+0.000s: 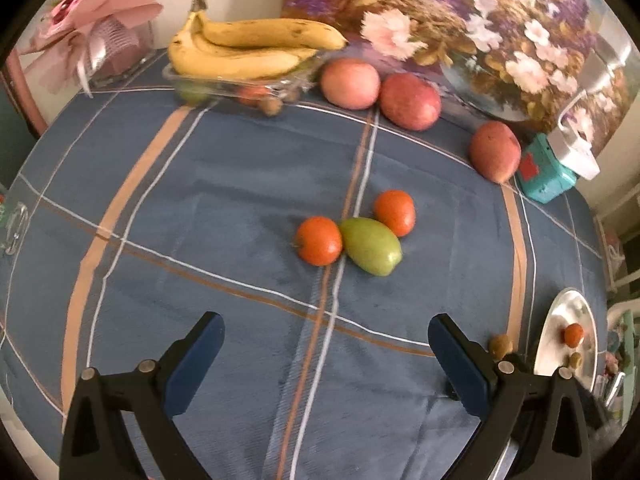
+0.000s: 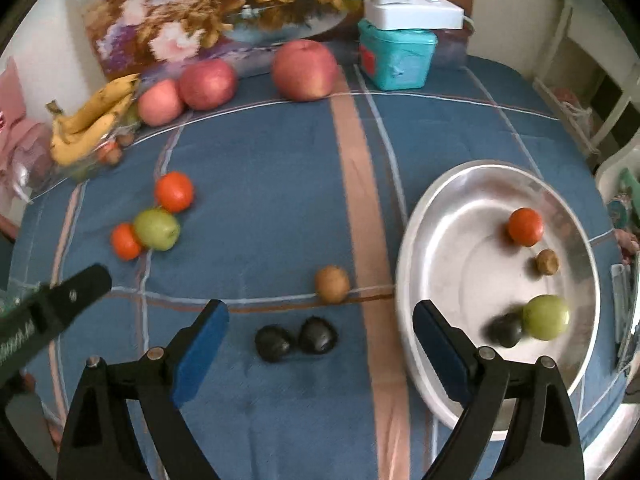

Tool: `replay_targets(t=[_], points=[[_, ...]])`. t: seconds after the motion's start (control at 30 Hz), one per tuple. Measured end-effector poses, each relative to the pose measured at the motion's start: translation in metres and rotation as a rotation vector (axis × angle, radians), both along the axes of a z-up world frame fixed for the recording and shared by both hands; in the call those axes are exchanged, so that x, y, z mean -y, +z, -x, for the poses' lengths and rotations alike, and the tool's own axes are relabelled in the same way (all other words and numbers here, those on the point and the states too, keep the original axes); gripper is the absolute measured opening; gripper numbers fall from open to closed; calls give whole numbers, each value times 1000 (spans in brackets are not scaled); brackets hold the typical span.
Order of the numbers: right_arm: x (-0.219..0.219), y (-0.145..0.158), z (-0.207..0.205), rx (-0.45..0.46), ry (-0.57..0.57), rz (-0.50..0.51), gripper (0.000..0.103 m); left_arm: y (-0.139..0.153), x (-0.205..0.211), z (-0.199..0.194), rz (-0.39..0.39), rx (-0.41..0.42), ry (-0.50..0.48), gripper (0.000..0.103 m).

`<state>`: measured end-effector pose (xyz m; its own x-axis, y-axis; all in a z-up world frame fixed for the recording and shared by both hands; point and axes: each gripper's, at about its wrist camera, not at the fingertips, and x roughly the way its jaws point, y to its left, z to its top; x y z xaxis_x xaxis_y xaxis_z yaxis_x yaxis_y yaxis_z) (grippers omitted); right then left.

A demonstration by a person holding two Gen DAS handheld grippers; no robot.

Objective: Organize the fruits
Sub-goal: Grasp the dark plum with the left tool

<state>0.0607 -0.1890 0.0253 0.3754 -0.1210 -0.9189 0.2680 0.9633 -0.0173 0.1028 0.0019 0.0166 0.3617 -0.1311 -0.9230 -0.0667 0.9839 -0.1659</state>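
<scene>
Loose fruit was recorded mid-cloth: a green fruit (image 1: 371, 246) was flanked by and touching two small orange fruits, one nearer (image 1: 319, 240), one farther (image 1: 395, 212); a brown fruit (image 2: 331, 283) and two dark fruits (image 2: 273, 343) (image 2: 318, 335), lying side by side, were seen just beside the metal plate (image 2: 472, 204). On the plate were listed an orange fruit (image 2: 525, 226), a small brown fruit (image 2: 547, 262), a green fruit (image 2: 546, 317) and a dark fruit (image 2: 506, 329) touching it, the last two blurred. The plate's near rim was hidden behind the right gripper (image 2: 320, 348), whose blue-padded fingers were spread wide on nothing; the left gripper (image 1: 326, 352) was likewise held apart and empty above the blue checked tablecloth (image 1: 224, 200). Three red apples (image 1: 350, 83) (image 1: 410, 101) (image 1: 495, 151) were noted at the far edge; bananas (image 1: 248, 46) were laid across a clear dish (image 1: 188, 80), whose smaller contents could not be made out. A teal box (image 2: 396, 58) under a white power strip (image 2: 412, 10), a floral picture (image 2: 208, 8) and a pink bouquet (image 1: 92, 28), cut off at the frame, completed the entry.
</scene>
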Motion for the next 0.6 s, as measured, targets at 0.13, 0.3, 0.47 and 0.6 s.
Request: replay_targets(t=[0.13,0.3,0.47,0.6], points=[[18,4,-6,-3,-56,20,94,-7,13,-2,-9,2,-14,103],[44,7,0,-31,-110,117,94,-17,38,0,14,-17,-99,103],[60,5,13,-45,-143,85,94,-30,68,8,57,-79,-190,98],[65,5,20,-58,-148,76,94,-31,79,11,101,-93,-218,83]])
